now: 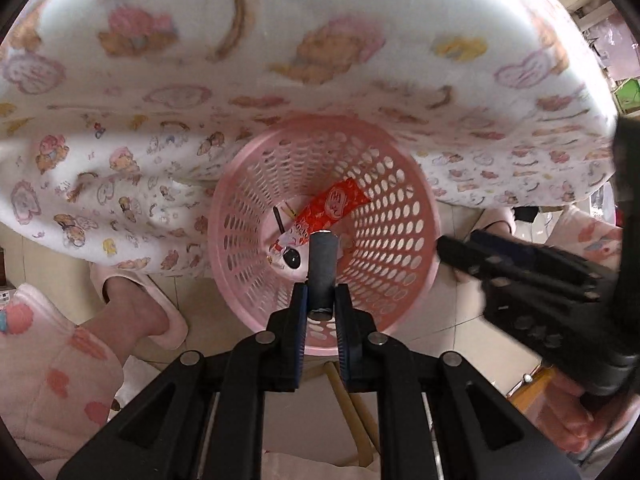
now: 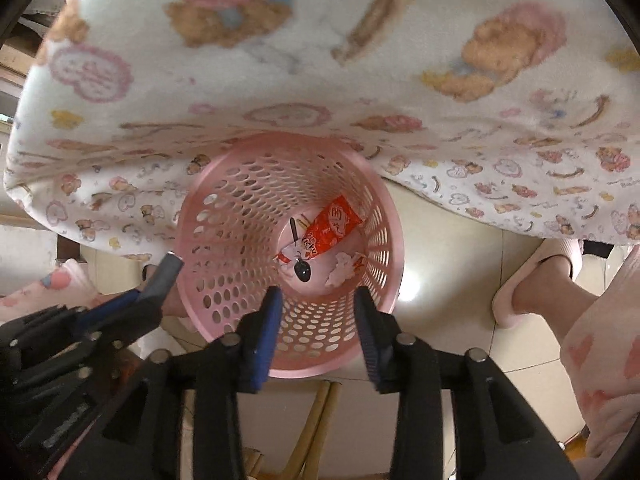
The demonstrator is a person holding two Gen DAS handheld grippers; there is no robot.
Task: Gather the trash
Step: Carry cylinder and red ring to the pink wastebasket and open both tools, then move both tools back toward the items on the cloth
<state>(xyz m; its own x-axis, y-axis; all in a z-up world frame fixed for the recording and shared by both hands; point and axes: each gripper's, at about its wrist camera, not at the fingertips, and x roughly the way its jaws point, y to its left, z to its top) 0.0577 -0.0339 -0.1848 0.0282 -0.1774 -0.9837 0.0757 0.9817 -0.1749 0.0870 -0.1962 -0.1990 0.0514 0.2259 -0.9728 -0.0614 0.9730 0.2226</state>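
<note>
A pink perforated trash basket (image 1: 400, 216) stands on the floor under the table edge; it also shows in the right wrist view (image 2: 224, 240). Inside lie a red snack wrapper (image 1: 334, 206) (image 2: 332, 228), a black spoon (image 2: 301, 270) and crumpled white paper (image 2: 340, 270). My left gripper (image 1: 321, 292) is shut on a grey cylinder, a battery (image 1: 322, 268), held over the basket mouth. My right gripper (image 2: 318, 300) is open and empty above the basket's near rim. The left gripper with the battery (image 2: 166, 276) shows at the left of the right wrist view.
A tablecloth with bear prints (image 1: 320, 60) (image 2: 320, 60) hangs over the basket's far side. The person's feet in pink slippers (image 1: 140, 312) (image 2: 532, 284) stand on the tiled floor on both sides. Wooden legs (image 2: 316, 420) lie below the grippers.
</note>
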